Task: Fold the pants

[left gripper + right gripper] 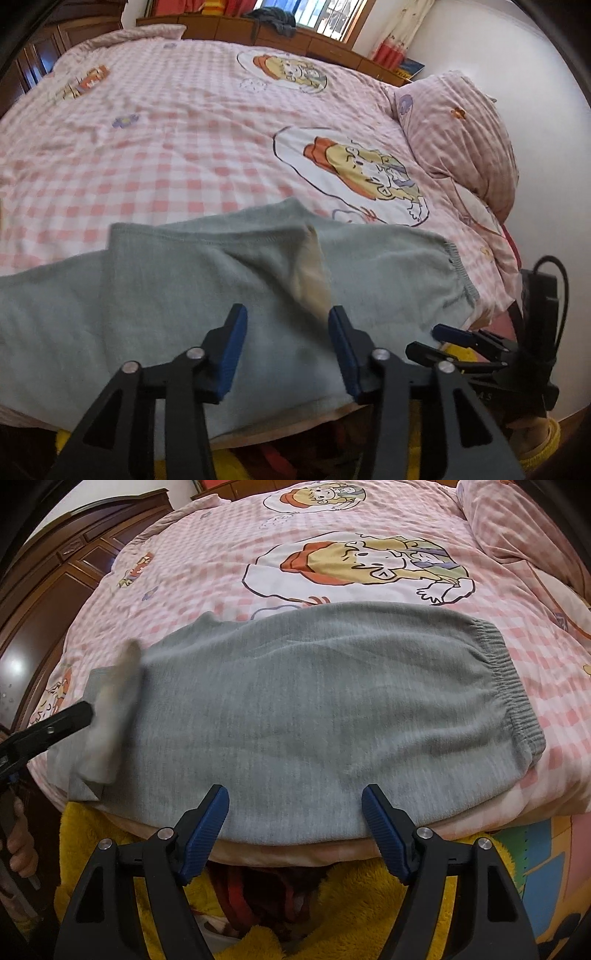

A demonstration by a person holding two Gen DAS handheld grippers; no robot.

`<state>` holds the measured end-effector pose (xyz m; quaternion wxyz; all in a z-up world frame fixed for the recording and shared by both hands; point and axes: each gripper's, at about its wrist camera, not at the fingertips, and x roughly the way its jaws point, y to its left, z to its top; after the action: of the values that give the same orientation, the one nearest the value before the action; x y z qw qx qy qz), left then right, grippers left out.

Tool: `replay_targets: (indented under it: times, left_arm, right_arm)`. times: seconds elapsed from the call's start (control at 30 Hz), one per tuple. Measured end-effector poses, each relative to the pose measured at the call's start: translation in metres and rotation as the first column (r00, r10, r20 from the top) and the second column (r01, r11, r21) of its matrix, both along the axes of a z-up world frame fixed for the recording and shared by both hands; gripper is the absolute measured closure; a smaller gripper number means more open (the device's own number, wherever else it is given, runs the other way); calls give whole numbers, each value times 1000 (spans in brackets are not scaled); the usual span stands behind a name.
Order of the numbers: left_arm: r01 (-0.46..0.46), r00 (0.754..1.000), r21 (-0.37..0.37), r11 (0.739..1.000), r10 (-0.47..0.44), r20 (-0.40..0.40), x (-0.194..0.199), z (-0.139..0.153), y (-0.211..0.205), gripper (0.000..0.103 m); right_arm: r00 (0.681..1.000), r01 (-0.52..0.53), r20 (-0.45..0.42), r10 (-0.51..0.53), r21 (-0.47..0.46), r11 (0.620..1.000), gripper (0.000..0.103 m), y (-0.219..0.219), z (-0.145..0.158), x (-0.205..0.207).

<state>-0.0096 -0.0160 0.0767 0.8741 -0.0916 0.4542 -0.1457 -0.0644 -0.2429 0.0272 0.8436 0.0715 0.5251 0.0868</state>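
A pair of soft grey knit pants (314, 709) lies folded lengthwise across the near edge of a bed covered by a pink-and-white checked quilt with cartoon prints (229, 565). Its ribbed elastic waistband (513, 686) points to the right, and a pale inside-out pocket lining (110, 716) shows at the left end. The right gripper (295, 812), black with ridged blue pads, hovers at the pants' near edge with its jaws spread wide and nothing between them. The left gripper (288, 332) is likewise wide open, poised above the grey fabric near the pale lining, empty. In the left wrist view, the right gripper appears low at the right by the waistband end. A pink checked pillow (465, 136) sits at the bed's right side, and a dark wooden wardrobe (55, 576) stands to the left. Yellow fleece fabric (351, 897) fills the space below the bed edge.
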Motion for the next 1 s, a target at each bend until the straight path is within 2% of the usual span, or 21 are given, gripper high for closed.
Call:
replay_targets:
  times: [0.13, 0.23, 0.37, 0.47, 0.53, 0.6, 0.7, 0.9, 1.0]
  left_arm:
    - [-53, 998, 43, 998, 52, 23, -10, 7, 19, 48]
    - [-127, 992, 94, 987, 125, 23, -17, 4, 41, 48]
    - [-233, 972, 156, 960, 236, -3, -23, -9, 77, 48]
    - [-297, 952, 195, 935, 306, -19, -29, -19, 99, 48]
    - [-331, 939, 224, 917, 344, -19, -34, -23, 114, 48]
    - [-362, 926, 231, 903, 376, -20, -38, -25, 129, 48]
    - [-405, 907, 226, 886, 420, -21, -44, -26, 150, 48]
    - [-476, 871, 267, 838, 491, 13, -49, -25, 192, 48]
    - [-512, 852, 250, 822, 524, 24, -49, -26, 216, 48]
  right_arm:
    - [1000, -16, 2, 16, 25, 1000, 26, 6, 4, 2]
    - [999, -48, 14, 48, 55, 997, 26, 18, 10, 7]
    - [995, -102, 24, 100, 118, 988, 26, 39, 15, 17]
    - [989, -146, 31, 144, 114, 983, 27, 57, 15, 25]
    - [985, -175, 25, 173, 118, 978, 32, 71, 11, 32]
    - [981, -193, 16, 193, 118, 974, 36, 80, 8, 38]
    - [978, -207, 12, 206, 104, 973, 36, 93, 1, 45]
    - [979, -202, 20, 201, 87, 976, 37, 101, -3, 52]
    - [980, -199, 18, 198, 82, 977, 39, 101, -3, 53]
